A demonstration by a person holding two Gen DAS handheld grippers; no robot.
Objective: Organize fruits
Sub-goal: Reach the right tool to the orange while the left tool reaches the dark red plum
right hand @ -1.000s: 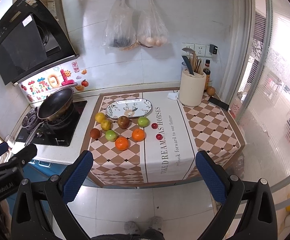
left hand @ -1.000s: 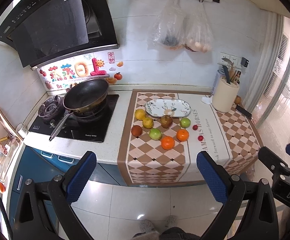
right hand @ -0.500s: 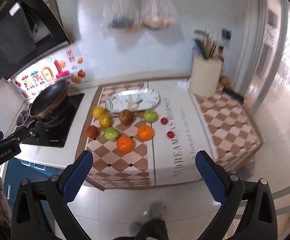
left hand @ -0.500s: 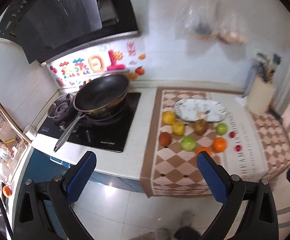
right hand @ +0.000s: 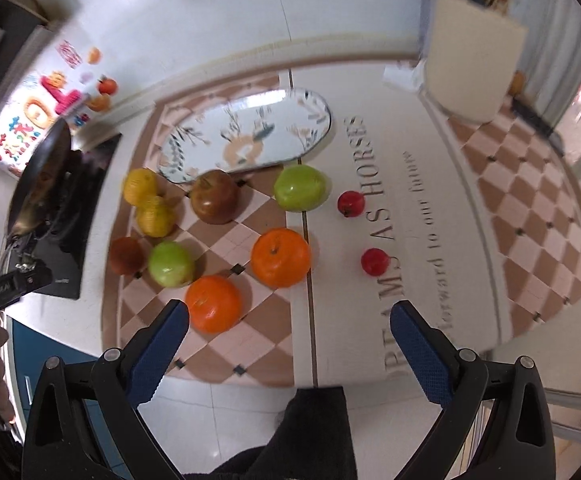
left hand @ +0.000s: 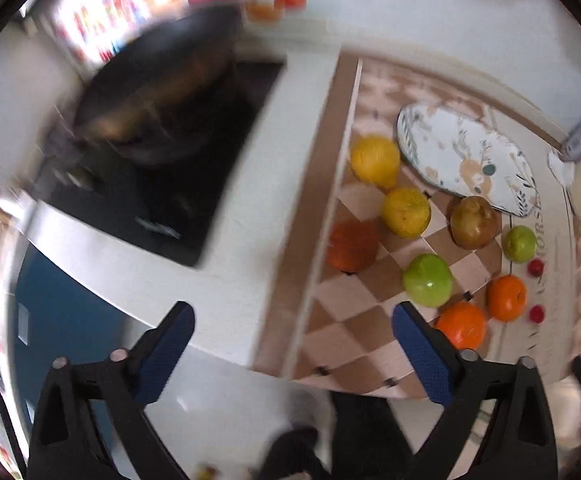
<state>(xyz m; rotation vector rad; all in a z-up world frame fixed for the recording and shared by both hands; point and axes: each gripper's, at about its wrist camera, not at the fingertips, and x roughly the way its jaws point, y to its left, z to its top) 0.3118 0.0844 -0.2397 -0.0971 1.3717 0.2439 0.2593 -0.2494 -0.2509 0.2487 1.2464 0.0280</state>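
Several fruits lie on a checkered cloth (right hand: 226,344) in front of an oval patterned plate (right hand: 246,136): two oranges (right hand: 212,303) (right hand: 280,257), two green apples (right hand: 170,264) (right hand: 300,188), two yellow fruits (right hand: 155,216), a brown pear (right hand: 214,197), a dark red fruit (right hand: 127,255) and two small red fruits (right hand: 374,262). My right gripper (right hand: 288,322) hangs open above the cloth's front edge, beside the nearer orange. My left gripper (left hand: 292,334) hovers over the counter's front edge left of the fruits (left hand: 427,280); its jaws are closing with nothing between them. The plate (left hand: 466,160) is bare.
A black pan (left hand: 158,92) sits on a dark hob (left hand: 158,200) left of the cloth. A cream utensil holder (right hand: 470,68) stands at the back right. Blue cabinet fronts (left hand: 62,320) and white floor lie below the counter edge. A person's dark-clothed legs (right hand: 302,436) show at the bottom.
Both grippers have dropped toward the counter and tilted steeply downward; the fruits now fill much more of each view. The left jaws have narrowed a little.
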